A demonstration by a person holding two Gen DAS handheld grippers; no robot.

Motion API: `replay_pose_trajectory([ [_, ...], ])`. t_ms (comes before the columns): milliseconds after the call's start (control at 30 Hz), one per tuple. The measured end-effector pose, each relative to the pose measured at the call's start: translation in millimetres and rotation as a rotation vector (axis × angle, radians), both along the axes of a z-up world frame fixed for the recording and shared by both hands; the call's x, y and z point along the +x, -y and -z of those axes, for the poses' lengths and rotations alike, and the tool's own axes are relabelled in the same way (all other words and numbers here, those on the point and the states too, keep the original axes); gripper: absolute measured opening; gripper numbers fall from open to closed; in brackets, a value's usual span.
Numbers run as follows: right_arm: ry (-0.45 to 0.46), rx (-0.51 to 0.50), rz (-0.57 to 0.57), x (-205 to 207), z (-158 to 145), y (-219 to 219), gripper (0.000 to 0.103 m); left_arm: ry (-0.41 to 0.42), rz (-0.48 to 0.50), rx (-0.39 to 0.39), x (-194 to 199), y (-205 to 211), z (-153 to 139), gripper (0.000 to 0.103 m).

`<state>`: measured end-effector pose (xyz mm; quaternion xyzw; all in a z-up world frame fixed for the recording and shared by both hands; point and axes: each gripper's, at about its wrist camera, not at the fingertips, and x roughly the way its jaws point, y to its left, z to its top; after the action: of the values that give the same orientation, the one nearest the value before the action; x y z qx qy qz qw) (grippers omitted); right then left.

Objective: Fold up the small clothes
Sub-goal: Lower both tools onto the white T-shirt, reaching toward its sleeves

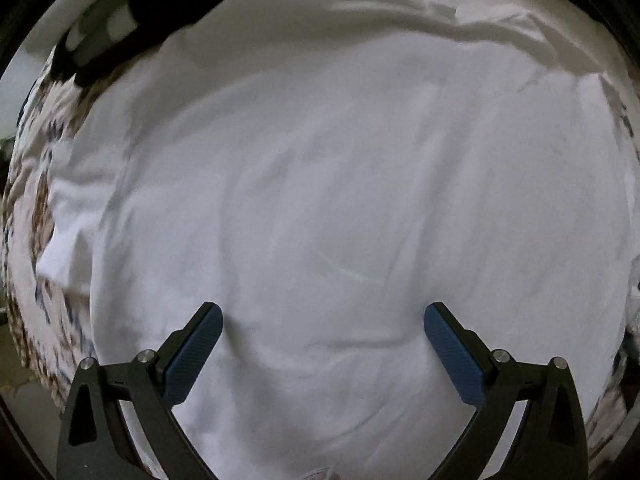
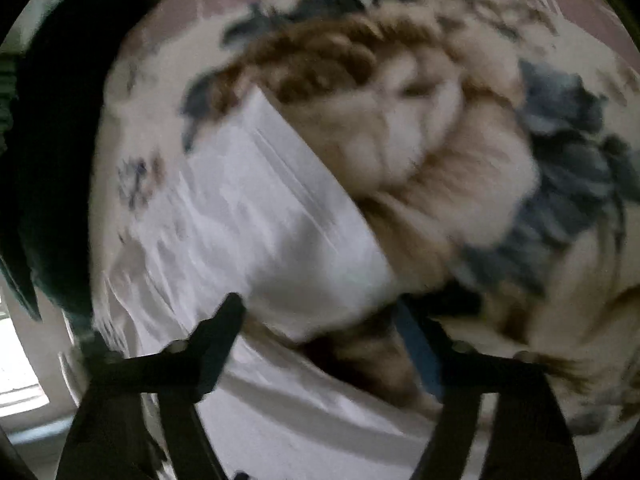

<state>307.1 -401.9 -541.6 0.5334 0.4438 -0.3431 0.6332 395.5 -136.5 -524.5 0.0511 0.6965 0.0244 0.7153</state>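
white garment [image 1: 340, 200] lies spread across a floral blanket [image 1: 36, 208], filling most of the left wrist view; surface looks like a bed, hard to confirm; cloth is mostly flat with soft creases, a bunched edge at the far top and a loose flap at the left side; no clean fold line visible, so folding looks barely begun, judged from the lay alone.

left gripper [image 1: 323, 316] hangs over the garment pointing down, jaws wide apart, nothing between the blue pads [image 1: 200, 344]; whether the tips touch the cloth cannot be told.

right wrist view is heavily blurred; a white sleeve or corner [image 2: 272, 216] lies on the blanket's brown and blue flower print [image 2: 460, 152]; right gripper [image 2: 320, 316] sits at that edge, jaws partly apart, cloth near them but no pinch visible; a dark shape [image 2: 52, 140] at left is unidentifiable.

done: garment laid out roughly flat; left: grab edges or sleeves, fold inward, fold the body over, square it up; other clothes to fold not in view.
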Motion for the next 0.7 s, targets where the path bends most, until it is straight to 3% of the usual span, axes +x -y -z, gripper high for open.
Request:
replay_pose_trajectory([
  [33,0.004,-0.025,0.001,5,-2,-1,0.035,0.008,-0.002,-0.014,1,-2,-4,0.103],
  [200,-0.029,-0.193,-0.051,36,-30,-3,0.012,0.037,-0.03,-0.052,-2,-20,-23,0.103],
  [333,-0.015,-0.356,-0.252,81,-67,-27,0.011,0.065,-0.038,-0.032,-15,-39,-39,0.103],
  [467,0.021,-0.51,-0.572,115,-90,-100,0.011,0.101,-0.092,-0.009,-27,-82,-53,0.103],
  [700,0.017,-0.616,-1.082,141,-41,-252,0.008,0.086,-0.18,0.015,-62,-168,-62,0.103],
])
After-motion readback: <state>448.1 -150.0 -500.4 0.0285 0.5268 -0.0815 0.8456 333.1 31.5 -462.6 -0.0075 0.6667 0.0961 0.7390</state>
